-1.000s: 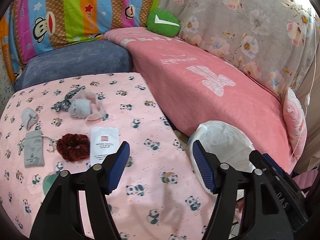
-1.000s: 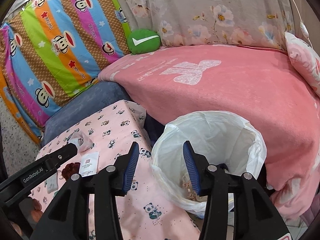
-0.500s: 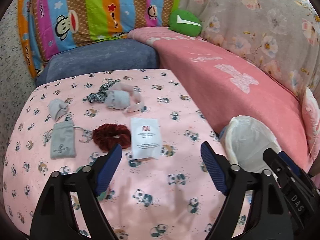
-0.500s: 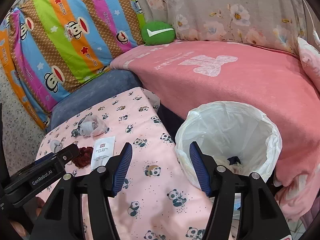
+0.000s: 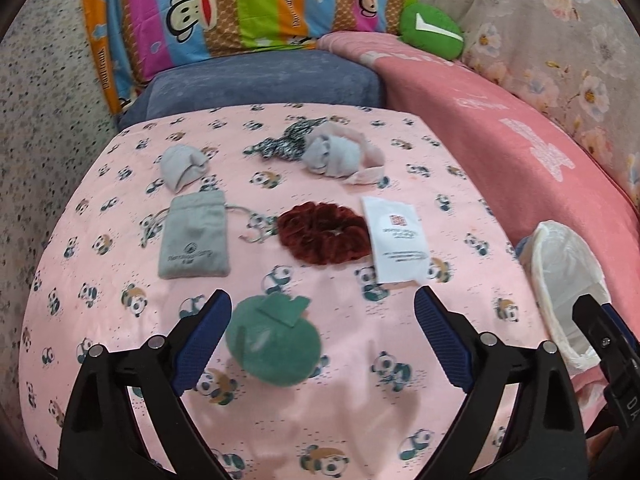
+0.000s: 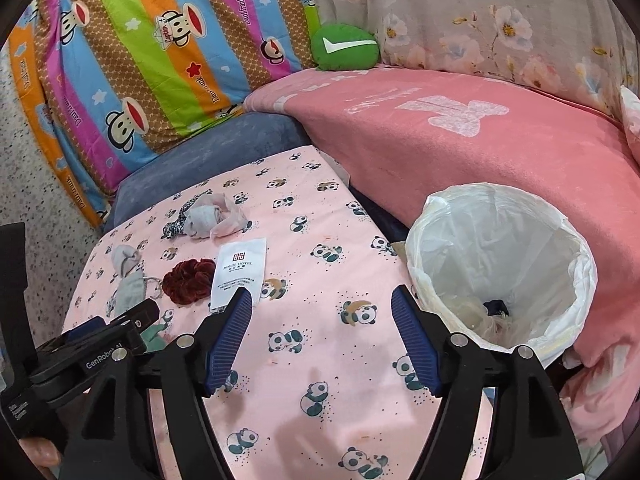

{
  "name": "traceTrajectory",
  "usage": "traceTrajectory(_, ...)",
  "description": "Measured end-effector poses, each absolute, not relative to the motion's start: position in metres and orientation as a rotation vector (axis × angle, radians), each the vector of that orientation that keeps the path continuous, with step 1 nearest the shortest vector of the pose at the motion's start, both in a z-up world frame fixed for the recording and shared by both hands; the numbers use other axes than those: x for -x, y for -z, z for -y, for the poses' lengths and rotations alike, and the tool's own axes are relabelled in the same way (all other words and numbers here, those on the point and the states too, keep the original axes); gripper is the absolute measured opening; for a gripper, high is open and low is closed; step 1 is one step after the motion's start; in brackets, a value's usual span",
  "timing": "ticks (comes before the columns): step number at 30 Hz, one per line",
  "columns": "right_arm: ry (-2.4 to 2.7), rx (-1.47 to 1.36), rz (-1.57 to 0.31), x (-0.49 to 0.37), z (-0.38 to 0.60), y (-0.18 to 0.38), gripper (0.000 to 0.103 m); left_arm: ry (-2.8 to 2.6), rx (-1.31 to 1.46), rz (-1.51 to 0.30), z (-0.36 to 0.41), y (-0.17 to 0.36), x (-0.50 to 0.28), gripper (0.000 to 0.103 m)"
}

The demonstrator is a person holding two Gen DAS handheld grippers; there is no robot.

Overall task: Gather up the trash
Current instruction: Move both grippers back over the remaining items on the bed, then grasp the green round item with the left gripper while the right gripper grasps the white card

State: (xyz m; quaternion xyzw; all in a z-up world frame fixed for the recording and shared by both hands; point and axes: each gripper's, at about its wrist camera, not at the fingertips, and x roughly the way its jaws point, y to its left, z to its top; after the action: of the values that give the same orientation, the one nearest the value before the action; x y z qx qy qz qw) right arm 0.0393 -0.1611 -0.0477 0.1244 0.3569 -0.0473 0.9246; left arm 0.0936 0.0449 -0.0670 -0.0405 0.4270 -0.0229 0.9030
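Both your grippers have swung left from the lined bin [image 6: 500, 276] over the panda cloth [image 5: 360, 420]; your left gripper [image 5: 322, 340], jaws opening and empty, has the green pad [image 5: 276, 344] just beyond them toward the left pad, nearer than your right gripper [image 6: 322, 336], also opening and empty.

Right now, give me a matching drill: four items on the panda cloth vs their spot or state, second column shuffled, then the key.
Items:
1. green pouch
2. scrunchie
3. white packet
4. grey pouch

Places:
A. flat, lying between the scrunchie and the bin
B. nearest the left gripper, just ahead of its spread fingers
C. far side of the key ring from the scrunchie
D. dark red ring between the key ring and the white packet

Pairs: 1-B, 2-D, 3-A, 4-C
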Motion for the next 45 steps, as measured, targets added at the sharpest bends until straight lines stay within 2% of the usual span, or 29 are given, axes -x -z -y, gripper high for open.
traceTrajectory(14,0.042,-0.222,-0.788,-0.052,0.124,0.069,0.07,0.014,0.177,-0.998,-0.102,0.106,-0.096,0.086)
traceTrajectory(17,0.024,-0.217,-0.794,-0.055,0.115,0.071,0.07,0.02,0.184,-1.029,-0.107,0.115,-0.1,0.076)
traceTrajectory(20,0.009,-0.206,-0.802,-0.058,0.106,0.073,0.07,0.058,0.254,-1.055,-0.113,0.123,-0.103,0.073)
traceTrajectory(26,-0.011,-0.211,-0.816,-0.066,0.097,0.077,0.07,0.154,0.364,-1.09,-0.113,0.133,-0.108,0.059)
traceTrajectory(28,-0.015,-0.22,-0.825,-0.068,0.097,0.08,0.07,0.193,0.4,-1.096,-0.11,0.136,-0.108,0.045)
traceTrajectory(31,-0.017,-0.229,-0.835,-0.072,0.096,0.084,0.069,0.215,0.388,-1.084,-0.104,0.131,-0.109,0.036)
traceTrajectory(36,-0.027,-0.232,-0.845,-0.082,0.096,0.087,0.064,0.227,0.351,-1.045,-0.1,0.115,-0.111,0.034)
traceTrajectory(45,-0.039,-0.25,-0.879,-0.117,0.092,0.098,0.063,0.171,0.228,-0.94,-0.098,0.079,-0.123,0.034)
